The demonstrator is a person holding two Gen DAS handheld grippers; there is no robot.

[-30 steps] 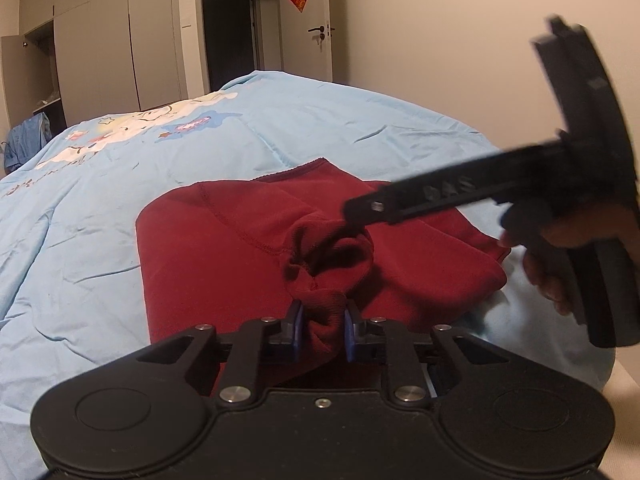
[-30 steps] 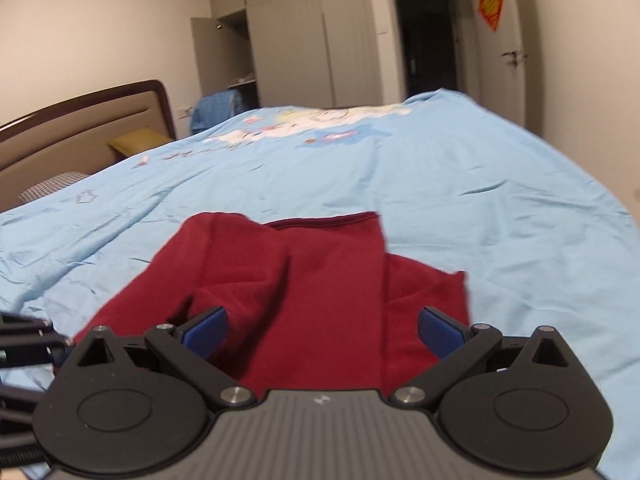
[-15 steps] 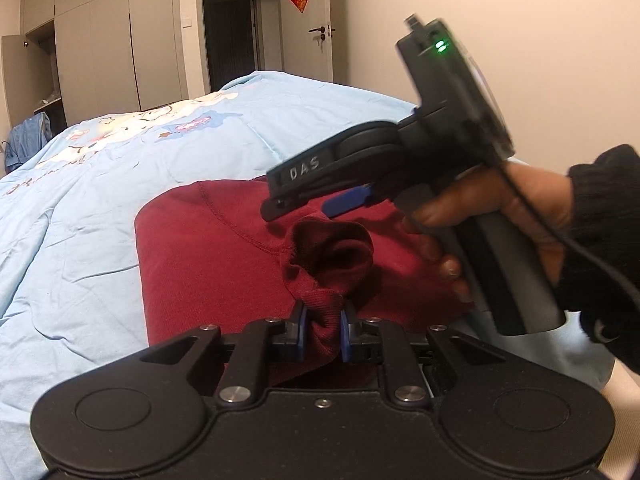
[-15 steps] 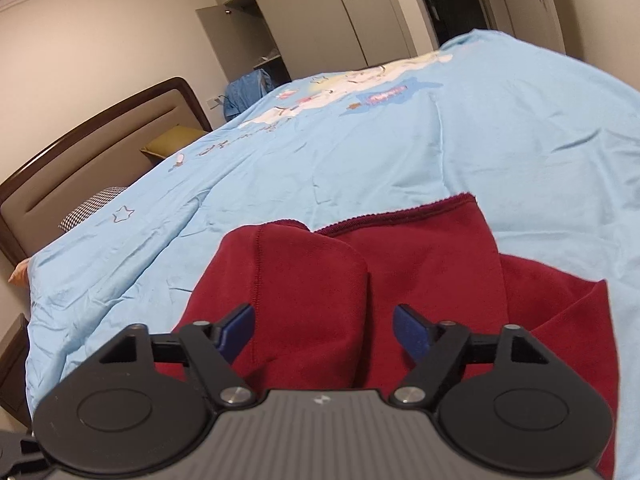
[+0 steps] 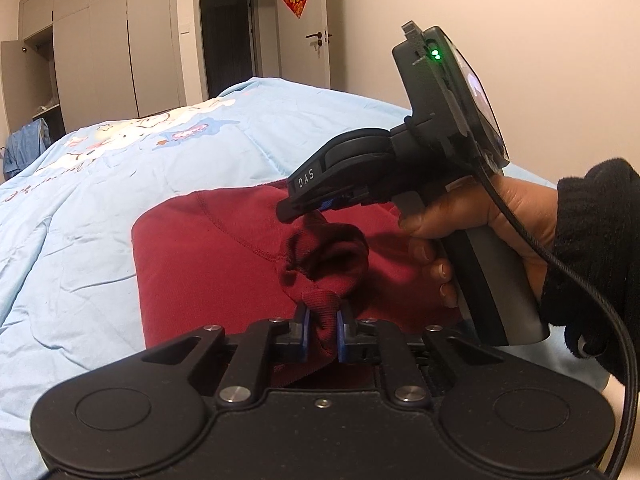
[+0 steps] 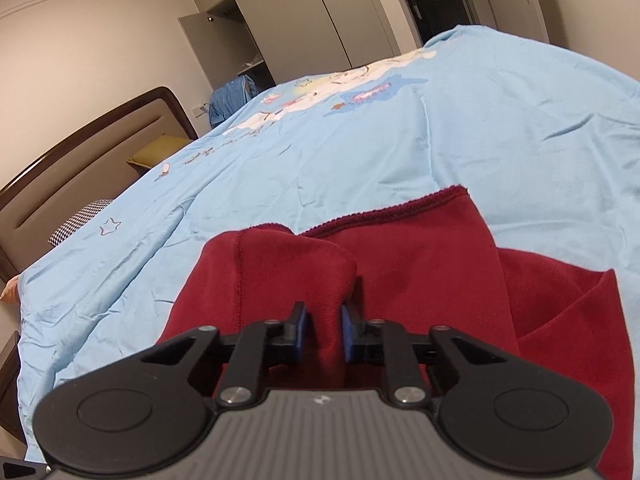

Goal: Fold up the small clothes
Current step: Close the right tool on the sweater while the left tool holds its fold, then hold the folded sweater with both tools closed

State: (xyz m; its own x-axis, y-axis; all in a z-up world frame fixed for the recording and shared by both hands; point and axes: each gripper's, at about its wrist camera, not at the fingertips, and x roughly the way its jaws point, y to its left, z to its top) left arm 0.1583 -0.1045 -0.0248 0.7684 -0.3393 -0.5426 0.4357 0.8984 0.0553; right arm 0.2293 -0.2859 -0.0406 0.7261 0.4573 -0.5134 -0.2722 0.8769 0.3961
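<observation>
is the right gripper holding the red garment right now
Yes, the right gripper has its jaws closed on a fold of the red garment.

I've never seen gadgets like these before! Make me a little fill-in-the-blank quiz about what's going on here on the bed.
1. The garment being folded is dark ____ in colour.
2. It lies on a light ____ bedspread.
3. The left hand-held gripper is ____ on a bunched piece of the cloth.
4. The right hand-held gripper pinches a fold of the ____.

Missing words: red; blue; shut; garment
</observation>
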